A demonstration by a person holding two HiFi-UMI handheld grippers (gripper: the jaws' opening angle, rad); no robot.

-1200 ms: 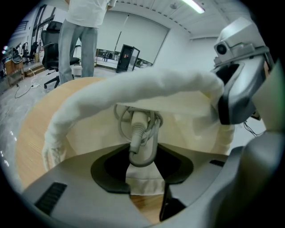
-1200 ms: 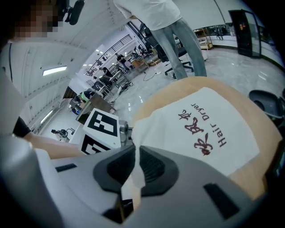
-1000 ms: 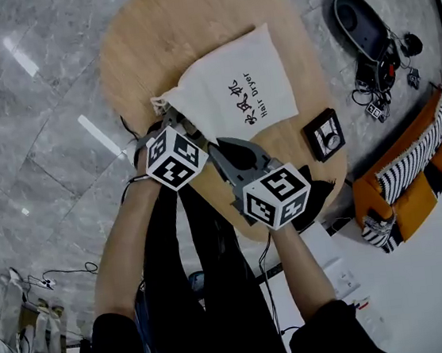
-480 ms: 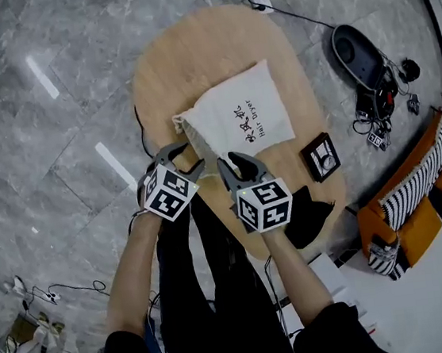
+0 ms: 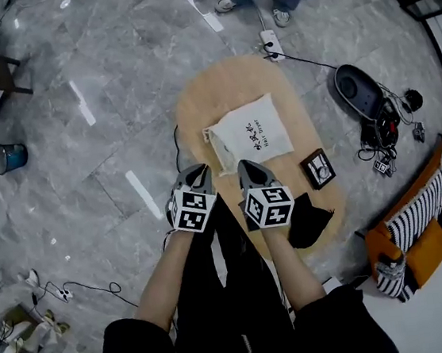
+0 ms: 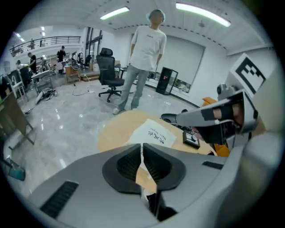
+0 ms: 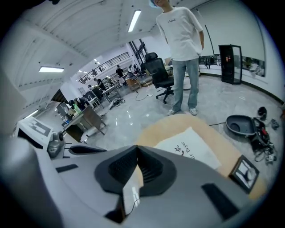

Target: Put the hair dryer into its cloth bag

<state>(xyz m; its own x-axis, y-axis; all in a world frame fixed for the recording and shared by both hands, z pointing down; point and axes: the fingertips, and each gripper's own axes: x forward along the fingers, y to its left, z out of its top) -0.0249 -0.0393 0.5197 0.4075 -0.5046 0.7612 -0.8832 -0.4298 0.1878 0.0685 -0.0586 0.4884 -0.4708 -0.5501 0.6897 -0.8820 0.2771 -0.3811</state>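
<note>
The white cloth bag [image 5: 249, 134], printed "Hair Dryer", lies flat on the oval wooden table [image 5: 226, 91] with its gathered mouth toward the left. It also shows in both gripper views [image 6: 153, 136] [image 7: 189, 149]. I cannot make out the hair dryer itself; a dark shape [image 5: 308, 218] lies at the table's near right edge. My left gripper [image 5: 199, 172] [image 6: 142, 147] and right gripper [image 5: 250, 168] [image 7: 137, 149] hang high above the table's near side, apart from the bag. Both are shut with nothing between the jaws.
A small black framed box [image 5: 318, 169] sits right of the bag. On the floor are a round black device [image 5: 358, 91], cables, a power strip [image 5: 271, 44] and an orange striped seat [image 5: 417, 211]. A person [image 6: 144, 58] stands beyond the table.
Both grippers lifted well away from the bag's mouth and the table, and their jaws went from open to shut. The bag stays on the table.
</note>
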